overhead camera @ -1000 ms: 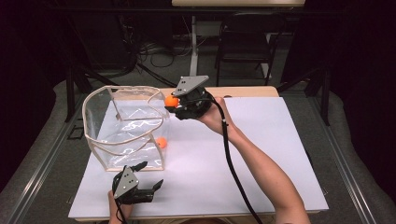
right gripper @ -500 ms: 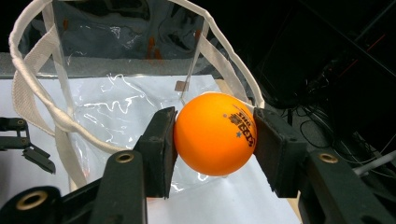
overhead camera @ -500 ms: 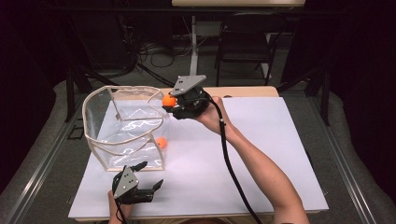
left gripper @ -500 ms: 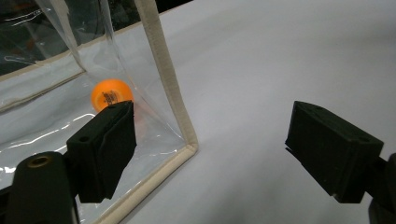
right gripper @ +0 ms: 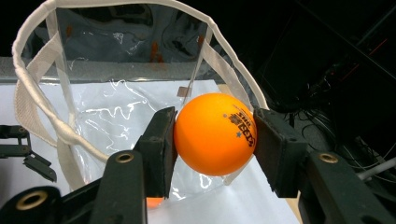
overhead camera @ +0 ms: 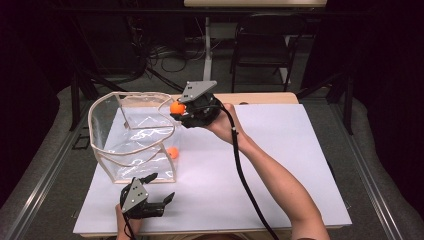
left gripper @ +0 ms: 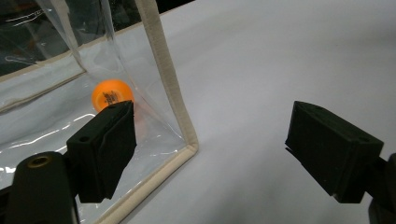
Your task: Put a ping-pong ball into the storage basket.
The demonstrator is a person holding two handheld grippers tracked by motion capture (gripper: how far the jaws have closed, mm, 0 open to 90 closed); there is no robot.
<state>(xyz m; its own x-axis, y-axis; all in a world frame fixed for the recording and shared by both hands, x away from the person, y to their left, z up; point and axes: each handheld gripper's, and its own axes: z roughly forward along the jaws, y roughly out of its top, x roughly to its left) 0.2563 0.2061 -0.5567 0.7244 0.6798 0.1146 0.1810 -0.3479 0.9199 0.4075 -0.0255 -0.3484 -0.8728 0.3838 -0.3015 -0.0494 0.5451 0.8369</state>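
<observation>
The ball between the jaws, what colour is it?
Orange, with small dark printing on it. The ball shows best in the right gripper view.

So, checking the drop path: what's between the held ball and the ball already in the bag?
In the high view, the clear bag's rim and wall separate held ball from bagged ball.

Both grippers are black. The right gripper [overhead camera: 176, 111] carries a grey three-cornered plate on top, and a thick black cable [overhead camera: 243, 175] trails from it along a bare, sleeveless forearm. The left gripper [overhead camera: 161, 187] bears the same grey plate. The jaws are blocky, with brass-coloured screw eyes [right gripper: 124, 157] at their bases.
</observation>
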